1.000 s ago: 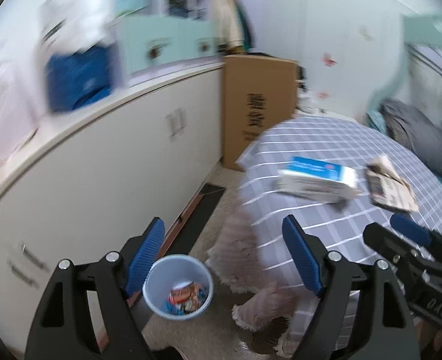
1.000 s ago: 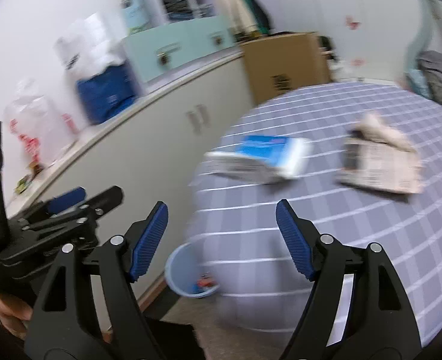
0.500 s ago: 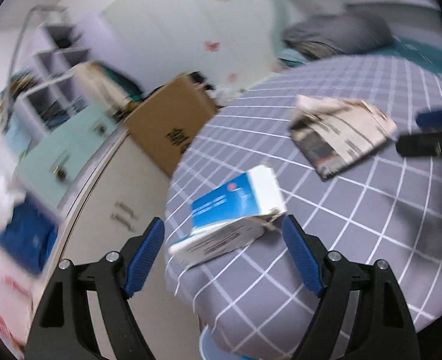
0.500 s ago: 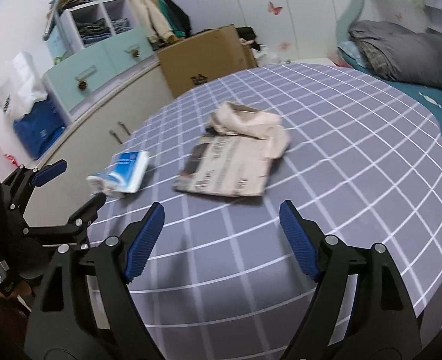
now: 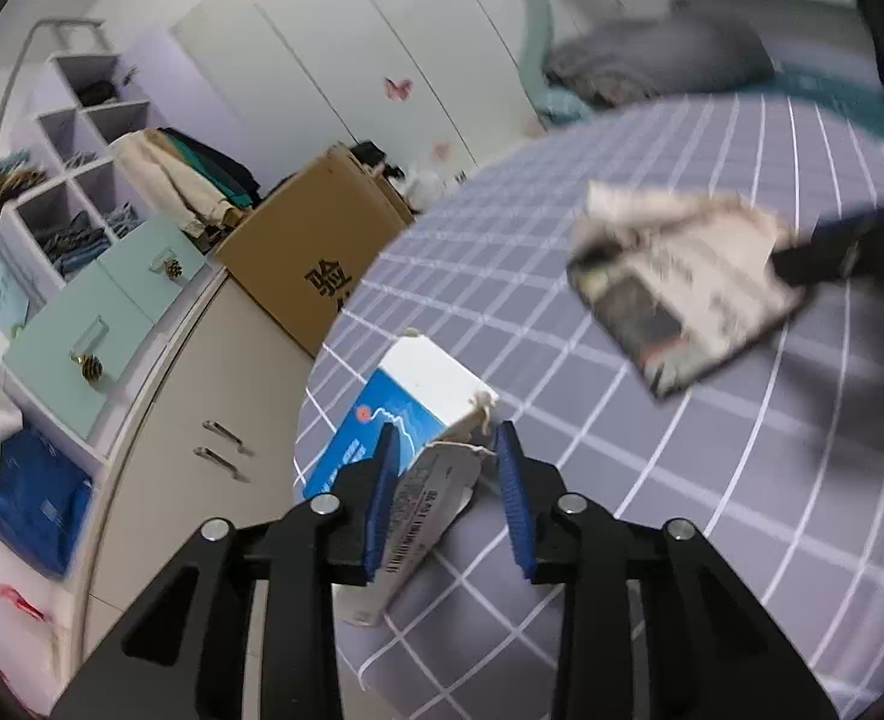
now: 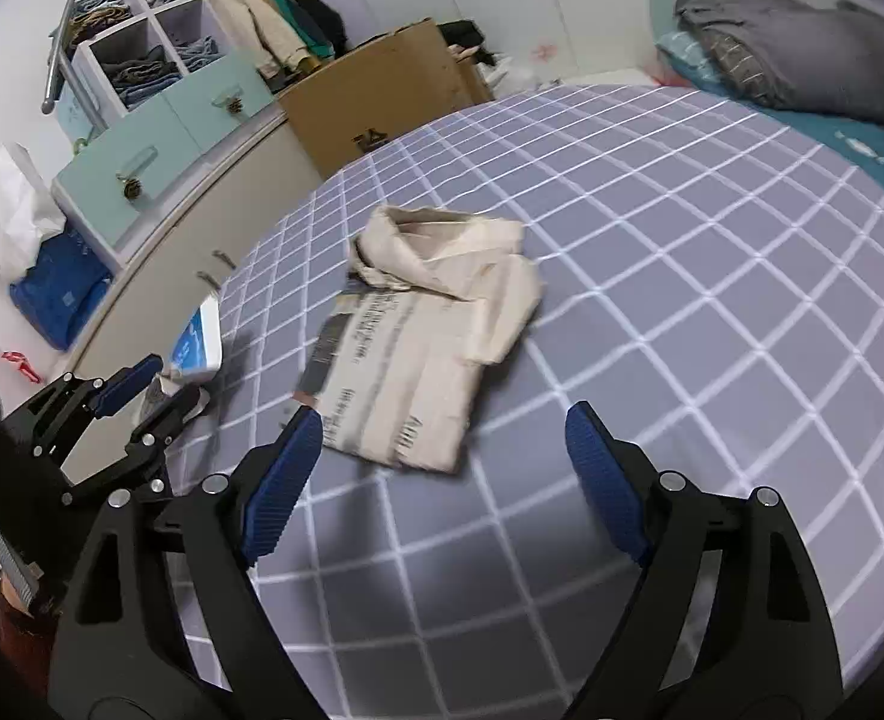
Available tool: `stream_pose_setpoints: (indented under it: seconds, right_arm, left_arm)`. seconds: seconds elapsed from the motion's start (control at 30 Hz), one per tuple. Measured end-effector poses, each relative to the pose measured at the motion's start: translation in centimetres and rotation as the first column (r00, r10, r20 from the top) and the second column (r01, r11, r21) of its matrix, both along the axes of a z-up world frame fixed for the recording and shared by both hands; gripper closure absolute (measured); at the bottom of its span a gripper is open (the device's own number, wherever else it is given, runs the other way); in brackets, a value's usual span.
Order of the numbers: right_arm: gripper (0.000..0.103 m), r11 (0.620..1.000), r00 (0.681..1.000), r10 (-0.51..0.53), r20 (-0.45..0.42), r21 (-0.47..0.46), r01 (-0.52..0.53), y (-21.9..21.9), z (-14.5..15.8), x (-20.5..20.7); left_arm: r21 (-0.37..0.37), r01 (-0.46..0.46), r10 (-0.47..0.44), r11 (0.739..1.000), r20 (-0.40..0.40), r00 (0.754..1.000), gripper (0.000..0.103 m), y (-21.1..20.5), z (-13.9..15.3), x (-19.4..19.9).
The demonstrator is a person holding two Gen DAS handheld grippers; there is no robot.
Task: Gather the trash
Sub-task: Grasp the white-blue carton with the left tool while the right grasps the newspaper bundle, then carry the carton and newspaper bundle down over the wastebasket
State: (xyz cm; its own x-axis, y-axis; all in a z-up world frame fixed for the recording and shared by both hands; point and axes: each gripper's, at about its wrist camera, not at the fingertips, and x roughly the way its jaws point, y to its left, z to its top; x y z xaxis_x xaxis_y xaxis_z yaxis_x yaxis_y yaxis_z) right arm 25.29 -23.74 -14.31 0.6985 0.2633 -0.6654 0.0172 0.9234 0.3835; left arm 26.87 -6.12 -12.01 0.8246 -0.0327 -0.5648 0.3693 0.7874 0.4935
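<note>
Carton [image 5: 418, 420] sits at the bed's [image 5: 742, 480] left edge, long axis running into the left gripper [image 5: 445, 504] — jaws just closed around it, probably gripping. Right gripper [image 6: 442, 480] gapes empty, crumpled newspaper [image 6: 424, 348] just ahead.

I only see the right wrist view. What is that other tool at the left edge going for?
Observer: A blue and white carton; the left gripper has just been closing its jaws around it.
Operator: Is the carton intact?
Observer: No, the end between the jaws is torn open.
Operator: Anything printed on it?
Observer: Dark print down its pale side, too blurred to read.
</note>
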Motion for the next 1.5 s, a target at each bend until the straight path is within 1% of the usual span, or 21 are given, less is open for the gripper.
stream_pose_setpoints:
  seconds: [0.1,0.17,0.23,0.27,0.3,0.33,0.37,0.4,0.47,0.5,0.53,0.6,0.67,0.77,0.93,1.07,1.17,1.23,1.3,1.4,1.5]
  right_arm:
    - [0.020,1.000,1.000,0.010,-0.006,-0.020,-0.010,0.7,0.1,0.9]
    - [0.020,0.999,0.999,0.031,-0.016,-0.013,-0.031,1.0,0.1,1.4]
    - [0.020,0.999,0.999,0.042,-0.027,-0.032,-0.043,1.5,0.1,2.0]
    - [0.022,0.998,0.998,0.046,-0.030,-0.039,-0.047,1.7,0.1,2.3]
    - [0.025,0.997,0.998,0.049,-0.035,-0.061,-0.051,2.0,0.1,2.6]
    - [0.034,0.995,0.998,0.048,-0.041,-0.084,-0.051,2.3,0.1,2.8]
    - [0.054,0.994,0.998,0.047,-0.043,-0.095,-0.051,2.4,0.1,2.9]
    - [0.062,0.993,0.997,0.054,-0.049,-0.101,-0.059,2.5,0.0,3.0]
    - [0.075,0.995,0.996,0.070,-0.050,-0.066,-0.073,2.2,-0.2,3.1]
    - [0.077,0.996,0.996,0.076,-0.046,-0.039,-0.078,1.9,-0.2,3.1]
    - [0.082,0.996,0.995,0.089,-0.038,-0.001,-0.090,1.6,-0.3,3.0]
    - [0.086,0.995,0.995,0.096,-0.012,0.025,-0.096,1.3,-0.1,2.4]
    - [0.091,0.994,0.994,0.104,0.040,0.013,-0.104,1.8,0.8,1.6]
    - [0.095,0.992,0.988,0.121,0.098,0.013,-0.123,2.7,2.1,0.4]
    - [0.099,0.987,0.973,0.155,0.170,0.006,-0.159,4.1,4.1,-1.1]
    - [0.100,0.982,0.963,0.185,0.196,-0.011,-0.186,5.5,5.0,-1.9]
    - [0.100,0.977,0.956,0.211,0.204,-0.026,-0.210,6.7,5.5,-2.5]
    - [0.100,0.974,0.951,0.227,0.212,-0.030,-0.225,7.5,5.7,-3.0]
    - [0.100,0.970,0.945,0.241,0.220,-0.039,-0.238,8.3,6.0,-3.2]
    - [0.100,0.965,0.937,0.262,0.229,-0.044,-0.259,9.5,6.4,-3.6]
    - [0.100,0.956,0.927,0.291,0.237,-0.044,-0.289,10.8,6.7,-4.2]
  left_arm:
    - [-0.104,-0.012,0.015,0.994,0.021,1.000,0.078,0.3,1.9,-0.4]
    - [-0.164,-0.011,0.016,0.986,0.026,1.000,0.082,0.4,2.8,-0.8]
    - [-0.251,-0.007,0.012,0.968,0.017,1.000,0.083,0.8,3.9,-1.0]
    - [-0.298,-0.006,0.008,0.955,0.006,1.000,0.083,1.1,4.3,-1.1]
    - [-0.320,-0.004,0.004,0.947,0.002,1.000,0.083,1.2,4.5,-1.1]
    - [-0.341,-0.003,0.004,0.940,0.002,1.000,0.083,1.1,4.7,-1.4]
    - [-0.353,0.000,0.000,0.936,0.000,1.000,0.084,1.0,4.7,-1.6]
    - [-0.359,0.001,0.000,0.933,0.002,1.000,0.084,1.0,4.8,-1.8]
    - [-0.387,0.002,-0.004,0.922,-0.005,1.000,0.084,1.2,4.8,-2.0]
    - [-0.412,-0.001,-0.005,0.911,-0.013,1.000,0.084,1.4,4.9,-2.1]
    - [-0.435,-0.003,-0.006,0.900,-0.019,1.000,0.084,1.7,4.9,-2.2]
    - [-0.450,-0.013,0.005,0.893,-0.019,1.000,0.084,2.0,4.8,-2.4]
    - [-0.465,-0.026,0.016,0.885,-0.024,1.000,0.084,2.2,4.7,-2.6]
    - [-0.501,-0.057,0.041,0.864,-0.042,0.998,0.084,2.9,4.6,-2.7]
    - [-0.500,-0.104,0.102,0.860,-0.031,0.994,0.084,3.6,5.0,-3.4]
    - [-0.513,-0.163,0.166,0.843,-0.040,0.985,0.084,4.5,5.1,-4.1]
    - [-0.493,-0.249,0.259,0.834,-0.050,0.965,0.084,5.5,5.1,-4.4]
    - [-0.488,-0.295,0.309,0.822,-0.053,0.950,0.084,6.2,5.1,-4.7]
    - [-0.500,-0.313,0.332,0.808,-0.052,0.942,0.084,7.0,5.2,-5.4]
    - [-0.504,-0.335,0.364,0.796,-0.044,0.930,0.084,8.1,5.2,-6.6]
    - [-0.518,-0.363,0.395,0.774,-0.051,0.917,0.084,9.6,5.2,-7.5]
